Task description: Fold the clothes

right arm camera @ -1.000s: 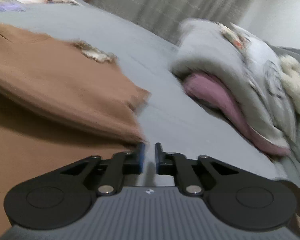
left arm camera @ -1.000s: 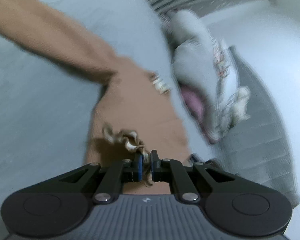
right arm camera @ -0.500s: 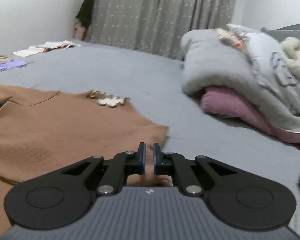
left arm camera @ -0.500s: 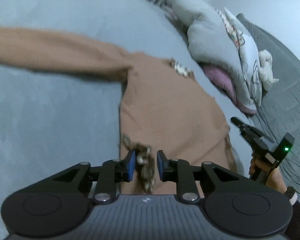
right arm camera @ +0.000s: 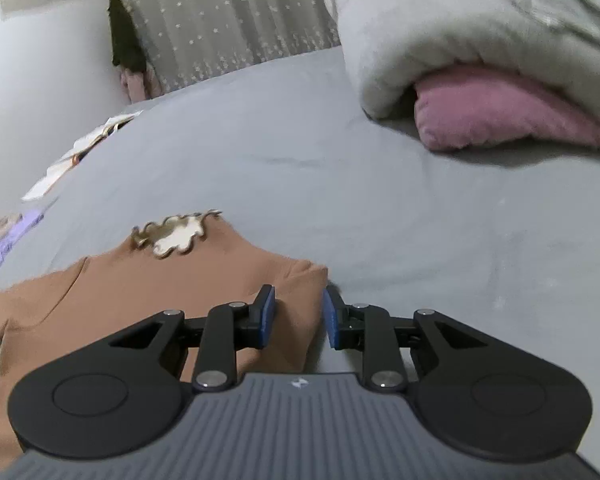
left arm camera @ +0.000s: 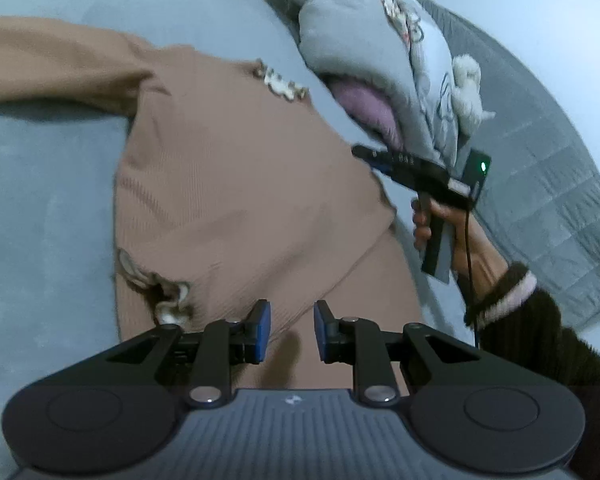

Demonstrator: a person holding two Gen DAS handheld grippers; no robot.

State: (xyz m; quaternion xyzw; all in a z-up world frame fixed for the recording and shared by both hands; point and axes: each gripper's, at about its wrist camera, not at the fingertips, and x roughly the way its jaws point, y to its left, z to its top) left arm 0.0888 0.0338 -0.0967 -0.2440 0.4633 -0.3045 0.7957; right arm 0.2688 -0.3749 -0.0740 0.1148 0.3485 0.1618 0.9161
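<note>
Fingers first: your left gripper point(left arm camera: 288, 332) has its fingers spread, nothing between the blue pads point(left arm camera: 263, 330), poised over the brown top point(left arm camera: 236, 184). Half a second ago the frilled cuff point(left arm camera: 156, 284) sat between those pads; now it lies free on the fabric, just left of the left finger.

Left side: bare grey bed point(left arm camera: 40, 208) runs wide beyond the top's left edge. Plenty of open room there. One sleeve point(left arm camera: 52, 56) stretches off toward the far left. A second frilled cuff point(left arm camera: 280, 82) rests near the top's far edge.

Centre: top is spread flat on the bed, with a folded layer lying across the body and its diagonal edge running toward your left fingers.

Right side: your right gripper point(right arm camera: 299, 316) also has its fingers parted, holding nothing. They were nearly together half a second ago. It hangs low over the top's right corner point(right arm camera: 304, 276), the right finger out past the fabric edge, over bare sheet.

Right hand point(left arm camera: 448, 224) grips the handle, wrist straight, dark sleeve point(left arm camera: 540, 332) behind it, tool aimed forward and slightly left.

Far right: grey and pink bedding pile point(right arm camera: 480, 72) sits well apart from the top, with clear sheet between.
</note>
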